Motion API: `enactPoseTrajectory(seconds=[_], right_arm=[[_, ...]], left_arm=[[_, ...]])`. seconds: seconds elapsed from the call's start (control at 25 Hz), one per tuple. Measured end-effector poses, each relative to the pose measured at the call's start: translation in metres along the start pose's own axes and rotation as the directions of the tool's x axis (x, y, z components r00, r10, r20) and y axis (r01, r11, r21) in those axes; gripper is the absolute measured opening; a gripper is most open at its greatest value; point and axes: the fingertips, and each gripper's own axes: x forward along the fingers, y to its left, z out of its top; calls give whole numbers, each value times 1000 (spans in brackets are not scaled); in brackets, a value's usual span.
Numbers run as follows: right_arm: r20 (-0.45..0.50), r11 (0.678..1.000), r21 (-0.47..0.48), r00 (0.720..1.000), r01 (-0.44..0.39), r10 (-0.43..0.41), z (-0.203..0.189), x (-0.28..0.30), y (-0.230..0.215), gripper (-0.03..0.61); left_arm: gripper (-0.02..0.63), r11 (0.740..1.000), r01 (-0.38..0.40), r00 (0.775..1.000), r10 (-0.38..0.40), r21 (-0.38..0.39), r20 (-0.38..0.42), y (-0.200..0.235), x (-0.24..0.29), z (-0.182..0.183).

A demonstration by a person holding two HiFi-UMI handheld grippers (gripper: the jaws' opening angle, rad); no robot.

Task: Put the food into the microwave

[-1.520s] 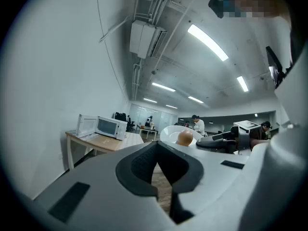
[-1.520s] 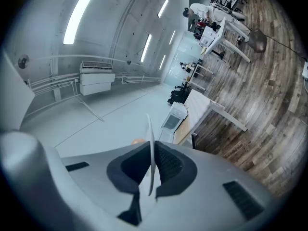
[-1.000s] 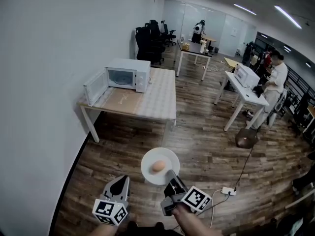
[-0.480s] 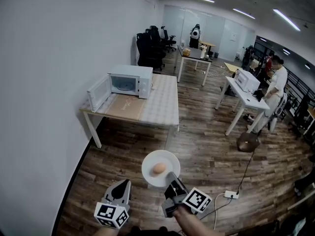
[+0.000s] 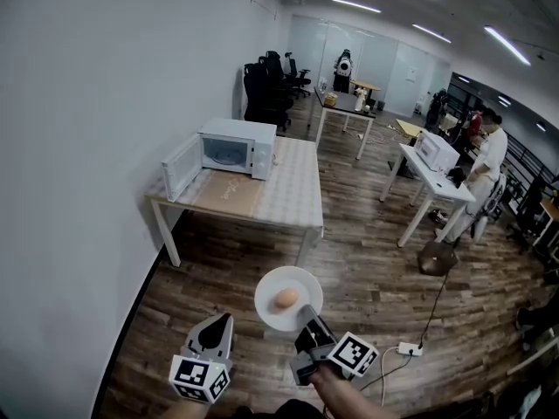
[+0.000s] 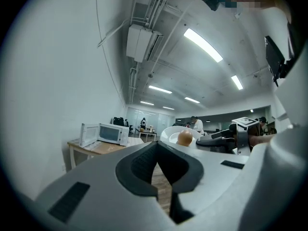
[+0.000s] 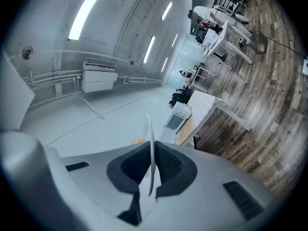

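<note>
Far left, a plain white wall [image 5: 96, 147] runs the length of the room. Down at the bottom of the head view, the left hand-held gripper [image 5: 218, 323] hangs over the plank floor [image 5: 367, 260]. Its own view shows what the head view can't: the dark ribbed pads meet at the tips with nothing between them.

Move right to the desk [image 5: 284, 203] against the wall, pale top on white legs. On it sits the white boxy microwave [image 5: 233, 149], its door [image 5: 181, 166] swung wide open to the left. It is well apart from both hand-held grippers.

Centre now: a round white plate [image 5: 271, 311], held out level over the floor, with the food [image 5: 286, 298] on its middle, a smooth brown egg-shaped piece. The left gripper view catches plate and food side-on against the ceiling lights. The right gripper view shows the plate as a thin white edge, with only an orange sliver of the food peeking past it.

The right hand-held gripper [image 5: 303, 315] has the plate's near rim pinched. Its view shows the jaws nearly together, textured pads pressed on either face of the rim.

Far right, a person in white [image 5: 485, 160] stands at another desk [image 5: 437, 177].
</note>
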Motion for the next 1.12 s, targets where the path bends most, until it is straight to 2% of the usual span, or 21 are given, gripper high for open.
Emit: enactPoseTrajectory(seconds=[0.16,0.36,0.48,0.8,0.88,1.0,1.12], right_arm=[[-13,999,-6,999,31,-31,-7,8,-2,26],[-23,1000,-3,1000,-21,21,-8,30,1,26],[-39,1000,-15,999,-13,12,-6,47,-6,26],[-55,1000,21,998,-18,19,22,93,-22,26],[-56,998,31,997,-53,55,32,108,-22,26],[-63,999,29,997,-31,33,47,123,-34,26],[-66,998,30,996,-57,59,63,144,-41,25]], left_arm=[[8,1000,21,1000,-21,-3,5,11,-1,4],[8,998,69,998,-69,11,6,20,6,11],[8,996,86,996,-86,26,15,26,15,20],[8,996,53,998,-55,74,15,40,56,38],[8,997,40,999,-41,68,10,45,71,38],[8,998,31,1000,-30,55,-3,50,92,36],[8,998,18,1000,-18,54,-15,56,117,34]])
